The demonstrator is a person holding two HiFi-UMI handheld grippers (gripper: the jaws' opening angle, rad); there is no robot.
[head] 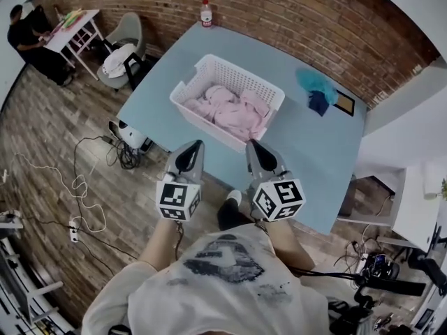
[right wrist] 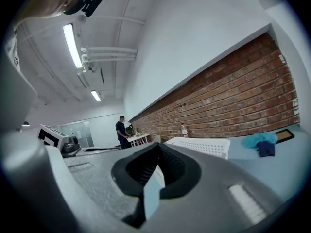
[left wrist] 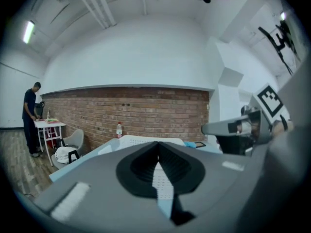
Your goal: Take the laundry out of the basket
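The left tongs (head: 196, 145) and right tongs (head: 251, 144) are closed and empty. Just ahead, the pink laundry (head: 230, 110) in the white basket (head: 183, 93) looks soft and light; pinch a raised fold.

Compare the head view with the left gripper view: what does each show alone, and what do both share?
Head view only: the crumpled pink laundry inside the white perforated plastic basket, and black cables on the wooden floor. Left gripper view only: a long ceiling strip light. Both: the basket, the red-capped clear bottle, the red brick wall and the light blue table.
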